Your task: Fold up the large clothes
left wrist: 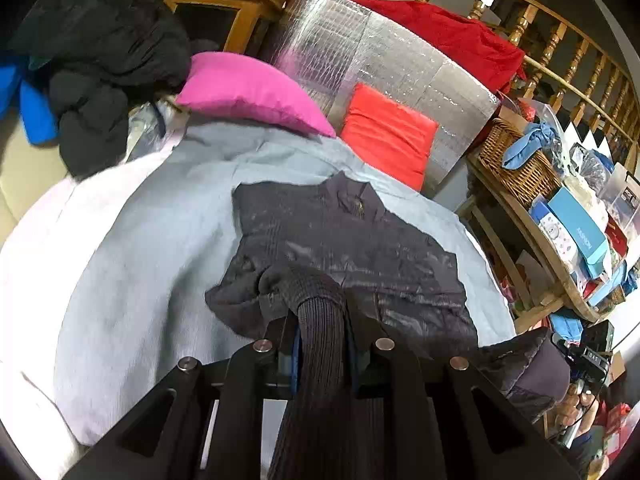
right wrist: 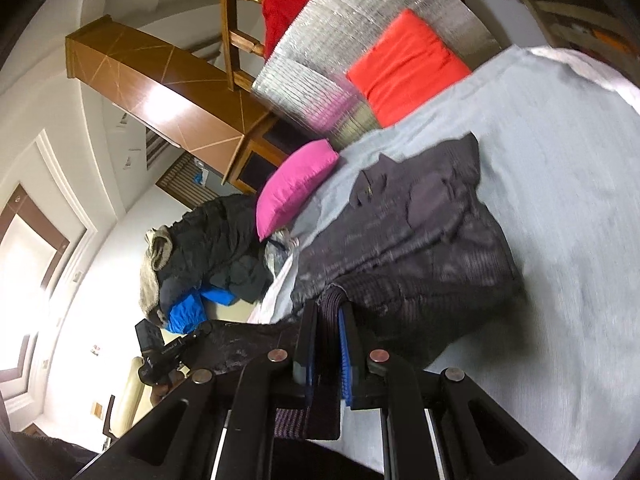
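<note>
A dark quilted jacket (left wrist: 352, 240) lies on the pale blue bedspread (left wrist: 152, 240), collar toward the pillows. My left gripper (left wrist: 320, 312) is shut on its ribbed knit hem (left wrist: 320, 320), which hangs down between the fingers. The lower part of the jacket is lifted off the bed. In the right wrist view the same jacket (right wrist: 420, 232) stretches away from my right gripper (right wrist: 328, 312), which is shut on another stretch of the ribbed hem (right wrist: 334, 300). The other gripper (right wrist: 160, 356) shows at the left there, with dark fabric running to it.
A pink pillow (left wrist: 248, 92) and an orange-red pillow (left wrist: 388, 136) rest against a silver foil panel (left wrist: 360, 52). Dark coats (left wrist: 104, 52) are piled at the left. A wicker basket (left wrist: 516, 164) and a crowded shelf (left wrist: 580, 232) stand to the right of the bed.
</note>
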Motion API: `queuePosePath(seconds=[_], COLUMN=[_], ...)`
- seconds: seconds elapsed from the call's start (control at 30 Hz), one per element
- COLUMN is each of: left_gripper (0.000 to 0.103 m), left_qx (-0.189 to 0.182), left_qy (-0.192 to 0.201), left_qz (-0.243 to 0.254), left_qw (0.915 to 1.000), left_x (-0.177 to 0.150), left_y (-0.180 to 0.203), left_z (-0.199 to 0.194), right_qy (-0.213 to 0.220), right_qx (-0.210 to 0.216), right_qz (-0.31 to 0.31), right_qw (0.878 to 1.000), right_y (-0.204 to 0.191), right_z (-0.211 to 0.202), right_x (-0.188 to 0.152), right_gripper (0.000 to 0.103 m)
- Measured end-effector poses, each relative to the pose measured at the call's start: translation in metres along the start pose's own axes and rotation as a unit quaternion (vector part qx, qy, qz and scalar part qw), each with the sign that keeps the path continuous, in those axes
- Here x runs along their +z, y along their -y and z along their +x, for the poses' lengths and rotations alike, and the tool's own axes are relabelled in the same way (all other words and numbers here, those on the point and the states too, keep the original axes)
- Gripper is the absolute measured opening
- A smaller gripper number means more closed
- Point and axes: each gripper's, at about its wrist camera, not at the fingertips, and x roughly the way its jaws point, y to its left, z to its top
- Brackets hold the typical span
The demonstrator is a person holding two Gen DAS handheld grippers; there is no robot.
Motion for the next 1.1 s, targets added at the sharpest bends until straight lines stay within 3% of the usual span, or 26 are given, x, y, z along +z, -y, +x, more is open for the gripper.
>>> queuePosePath(seconds=[0.5, 1.1], left_gripper=[0.019, 0.019], left_qx=[-0.009, 0.036], left_qy=[0.021, 0.031], left_qz=[-0.008, -0.027], left_qw=[0.9997, 0.9985], left_x=[0.046, 0.115], left_y=[0.002, 0.001], left_z=[0.023, 0.083], right_qy=[0.041, 0.101], right_qx=[0.005, -0.008], right_qz=[0.003, 0.017], right_qw=[0.999, 0.995], right_y=[-0.002, 0.007], right_z=[0.023, 0.073], right_x=[0.060, 0.153], right_gripper=[0.010, 0.010])
